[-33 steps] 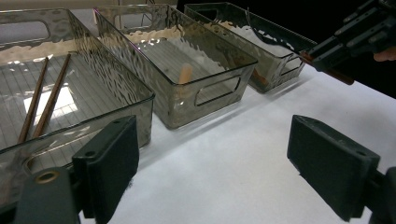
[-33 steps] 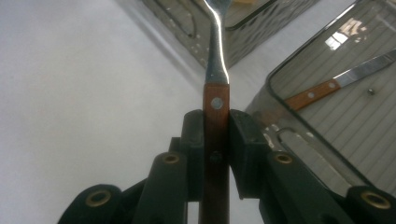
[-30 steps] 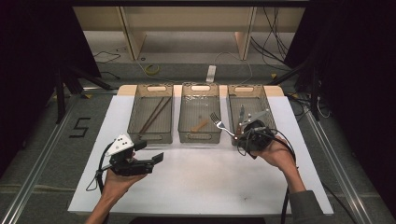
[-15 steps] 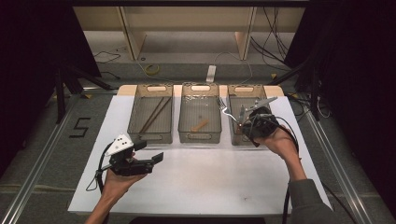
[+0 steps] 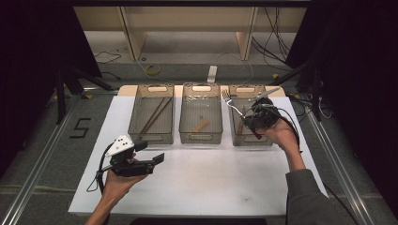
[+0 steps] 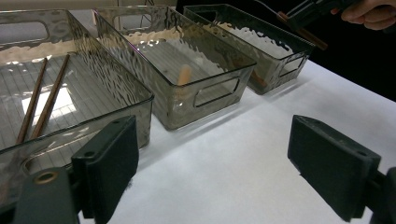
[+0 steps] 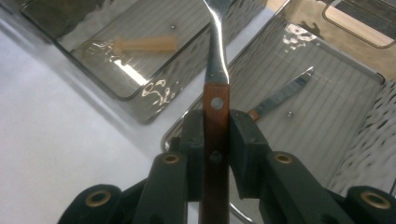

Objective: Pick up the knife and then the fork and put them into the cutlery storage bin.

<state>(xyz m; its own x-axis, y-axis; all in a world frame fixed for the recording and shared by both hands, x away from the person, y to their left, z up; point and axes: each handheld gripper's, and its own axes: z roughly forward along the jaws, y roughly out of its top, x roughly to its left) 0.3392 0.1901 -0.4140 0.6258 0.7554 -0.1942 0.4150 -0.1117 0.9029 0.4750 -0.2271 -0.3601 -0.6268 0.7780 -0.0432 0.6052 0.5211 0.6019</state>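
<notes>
My right gripper (image 5: 250, 115) hangs over the right-hand bin (image 5: 244, 88), shut on the wooden handle of a fork (image 7: 216, 103). The fork's tines (image 5: 227, 97) point up and left, toward the middle bin (image 5: 201, 87). Below it in the right bin lies a knife (image 7: 281, 95). The middle bin holds a short wooden piece (image 5: 202, 125). Two chopsticks (image 5: 154, 115) lie in the left bin (image 5: 157, 88). My left gripper (image 5: 151, 153) is held above the white mat in front of the left bin, its jaws wide apart with nothing between them (image 6: 219, 163).
All three clear bins stand side by side at the far edge of the white mat (image 5: 211, 178). Dark floor, metal rails and cables surround the table. A shelf unit (image 5: 187, 28) stands behind the bins.
My right gripper has carried the fork away from the person, slightly right and upward, from the bin's near end to over its middle. The left gripper has stayed put.
</notes>
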